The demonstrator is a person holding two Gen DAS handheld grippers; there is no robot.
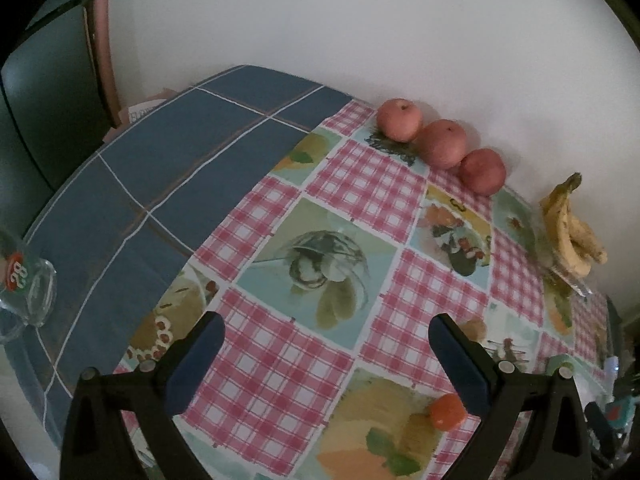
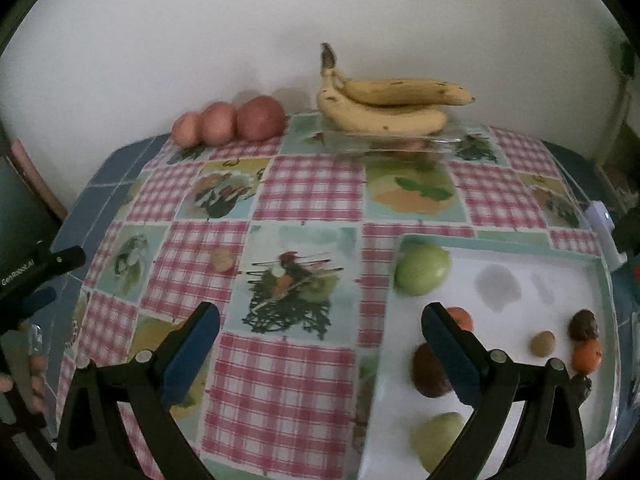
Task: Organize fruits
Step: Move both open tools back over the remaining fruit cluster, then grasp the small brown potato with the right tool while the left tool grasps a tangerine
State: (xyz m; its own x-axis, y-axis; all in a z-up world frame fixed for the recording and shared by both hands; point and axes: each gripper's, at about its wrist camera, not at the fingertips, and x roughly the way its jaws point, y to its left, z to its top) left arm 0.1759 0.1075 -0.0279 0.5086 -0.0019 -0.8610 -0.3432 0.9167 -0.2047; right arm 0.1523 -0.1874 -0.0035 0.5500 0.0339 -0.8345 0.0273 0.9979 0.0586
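Checked cloth covers the desk (image 2: 304,192), where both hand-held grippers, left (image 1: 326,336) and right (image 2: 320,326), gape empty, so round apples (image 2: 260,118) at the far edge may roll if nudged.

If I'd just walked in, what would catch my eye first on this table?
Probably the bananas on a clear dish against the back wall, with three red apples lined up to their left. Next, the white tray at the right front, holding green fruit and small dark and orange pieces, all on a busy pink-checked tablecloth.
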